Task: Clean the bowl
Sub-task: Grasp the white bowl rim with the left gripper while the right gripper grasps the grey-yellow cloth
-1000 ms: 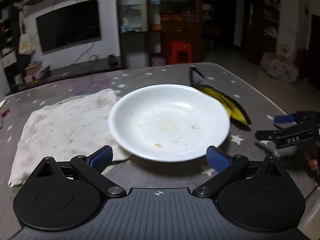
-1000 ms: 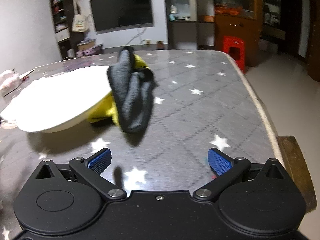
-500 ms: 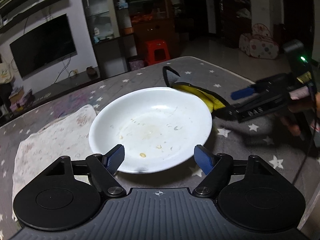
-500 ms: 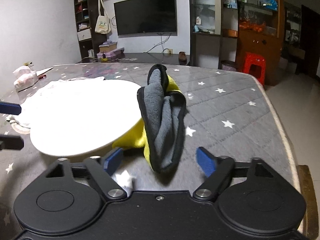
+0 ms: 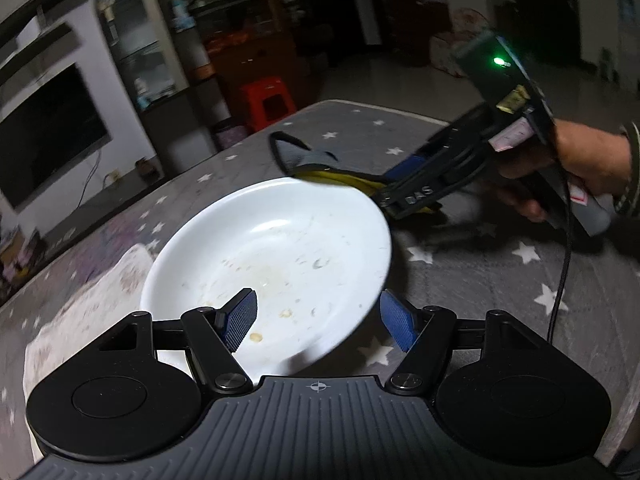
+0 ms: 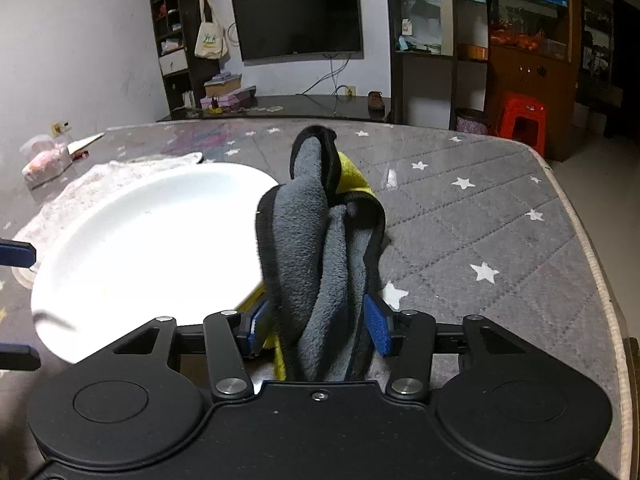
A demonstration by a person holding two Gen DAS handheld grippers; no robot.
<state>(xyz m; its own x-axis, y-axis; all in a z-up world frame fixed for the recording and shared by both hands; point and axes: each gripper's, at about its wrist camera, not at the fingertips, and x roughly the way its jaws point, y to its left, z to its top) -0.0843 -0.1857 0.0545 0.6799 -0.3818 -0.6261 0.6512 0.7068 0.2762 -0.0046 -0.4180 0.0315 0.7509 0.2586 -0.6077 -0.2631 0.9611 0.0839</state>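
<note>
Left wrist view: white bowl [image 5: 276,256] with food bits on table [image 5: 480,280], partly on pale towel [image 5: 80,308]. Left gripper [image 5: 318,322] half spread, closing; bowl's near rim between pads, not yet pinched.

Right wrist view: right gripper [image 6: 316,326] closing on grey-yellow cloth [image 6: 320,240]; pads [image 6: 378,330] look just touching it. Cloth's long side points straight away. Bowl [image 6: 152,240] just left of cloth, so right hand nearer cloth.
</note>
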